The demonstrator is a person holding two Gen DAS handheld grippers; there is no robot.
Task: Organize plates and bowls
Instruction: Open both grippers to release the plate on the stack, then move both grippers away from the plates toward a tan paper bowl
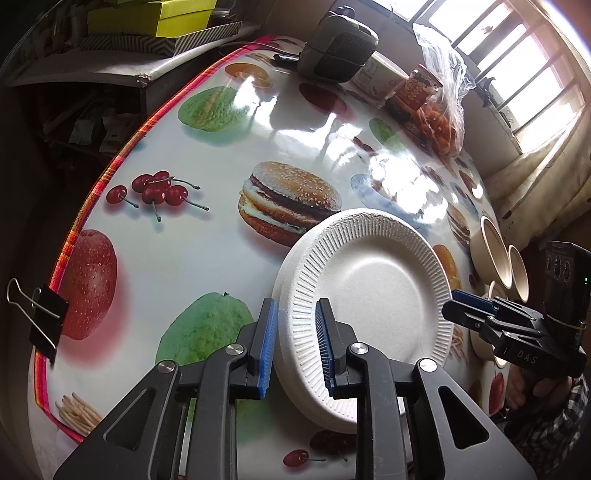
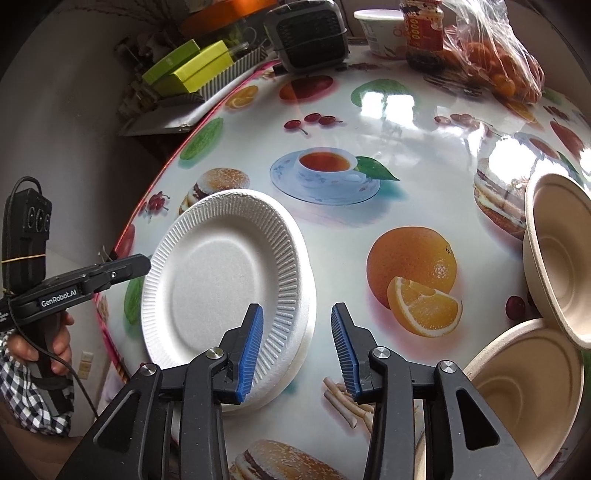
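Plates [image 1: 364,284], white, ribbed rim, lie stacked on worktop [image 1: 207,251], near side, centre. Judged light, thin and bendy: a hard pinch would dent the rim, and the top plate could slide off the one below. Best hold is on the rim, one pad above and one beneath.

Left tongs [image 1: 293,345] straddle the left rim of the stack, pads parted, gap visible on both sides; released, not pressing. Right tongs [image 2: 297,349] straddle the right rim, parted wider, also released.

Bowls [image 2: 554,254], tan, sit to the right of the plates, well apart from them; one leans tilted on another, so they may tip if nudged.

Left worktop edge, with red trim and a clip [image 1: 40,321], runs near the plates; little margin that side. Glossy cloth looks slick, so the stack may skid when pushed. Far half of the worktop is open up to a jar [image 2: 424,37], bag [image 2: 495,55] and speaker [image 2: 308,35] at the back; room for moving lies there
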